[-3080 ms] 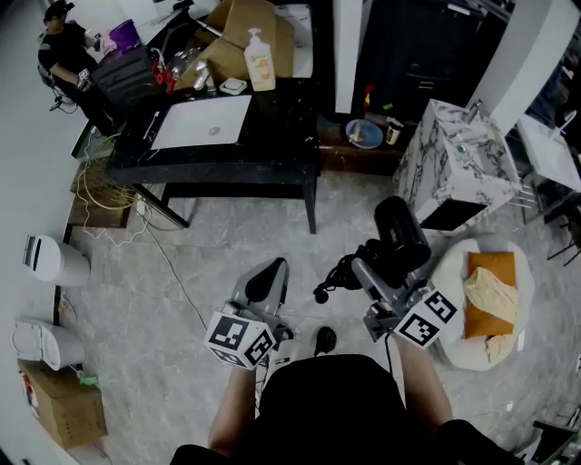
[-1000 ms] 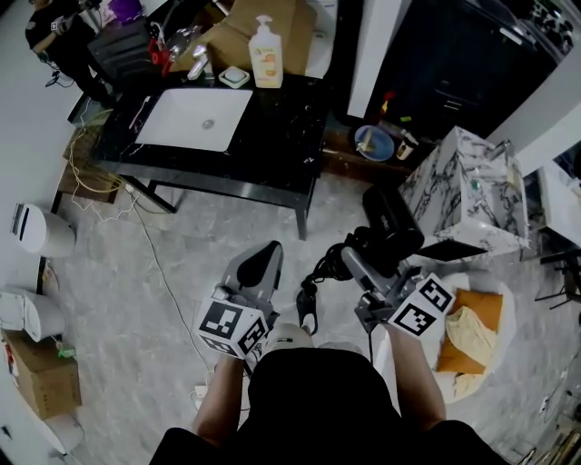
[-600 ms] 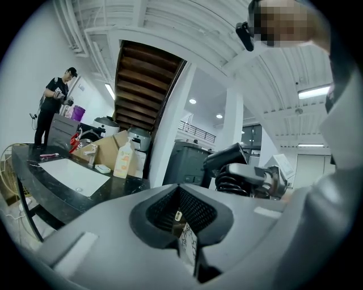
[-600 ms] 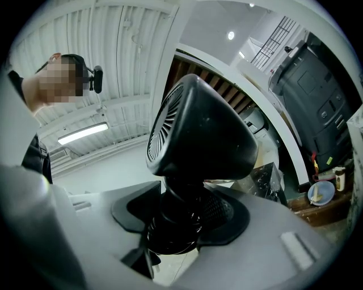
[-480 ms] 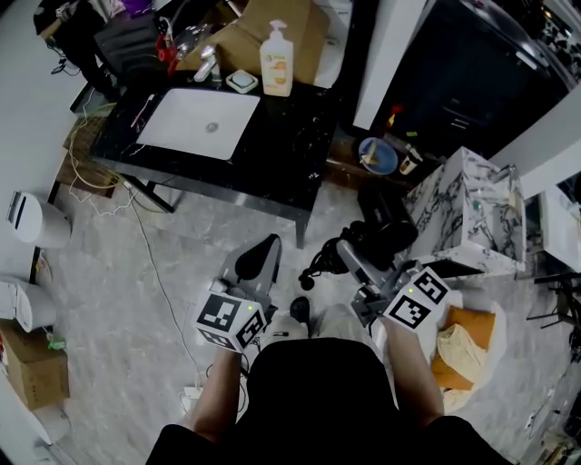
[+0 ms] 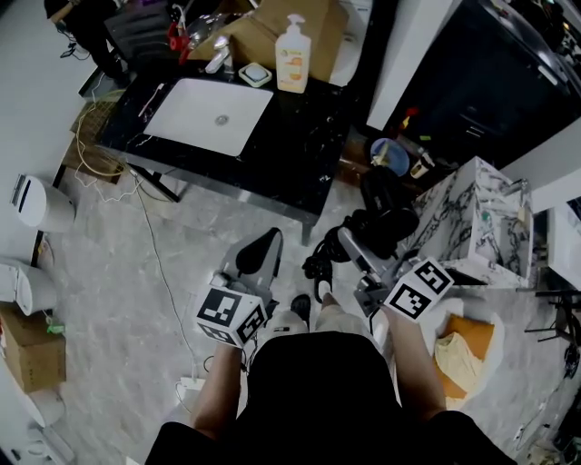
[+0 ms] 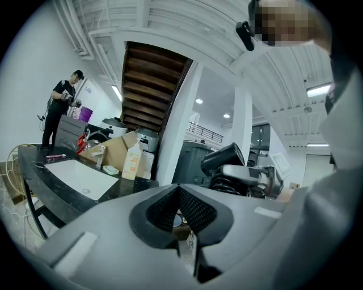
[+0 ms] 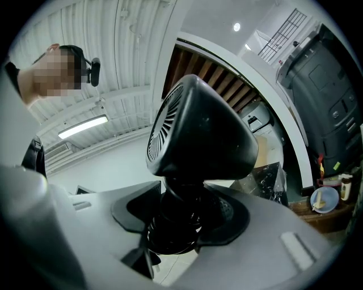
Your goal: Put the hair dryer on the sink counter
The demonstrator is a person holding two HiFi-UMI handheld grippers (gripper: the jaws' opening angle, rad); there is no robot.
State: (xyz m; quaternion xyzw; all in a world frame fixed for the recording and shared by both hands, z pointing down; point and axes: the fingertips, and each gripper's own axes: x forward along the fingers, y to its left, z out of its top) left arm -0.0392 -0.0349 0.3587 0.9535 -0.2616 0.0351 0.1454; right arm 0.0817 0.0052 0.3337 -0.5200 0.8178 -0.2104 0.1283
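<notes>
A black hair dryer (image 6: 386,207) stands up from my right gripper (image 6: 352,247), which is shut on its handle; its coiled cord (image 6: 318,262) hangs below. In the right gripper view the dryer's head (image 8: 198,127) fills the middle, with the handle and cord between the pads of the right gripper (image 8: 178,221). The black sink counter (image 6: 300,127) with a white basin (image 6: 209,113) lies ahead and to the left. My left gripper (image 6: 260,254) is shut and holds nothing. The left gripper view shows the left gripper (image 7: 178,210), the basin (image 7: 76,177) and the dryer (image 7: 227,161).
On the counter stand a soap bottle (image 6: 292,44), a faucet (image 6: 218,59) and a cardboard box (image 6: 263,20). A marble cabinet (image 6: 472,218) is at the right, a blue bowl (image 6: 388,156) behind it. A cable (image 6: 154,250) runs over the floor. White bins (image 6: 36,204) stand left.
The person has stepped nearer the sink counter, which now lies closer in the head view. The right gripper still holds the hair dryer. The left gripper stays shut.
</notes>
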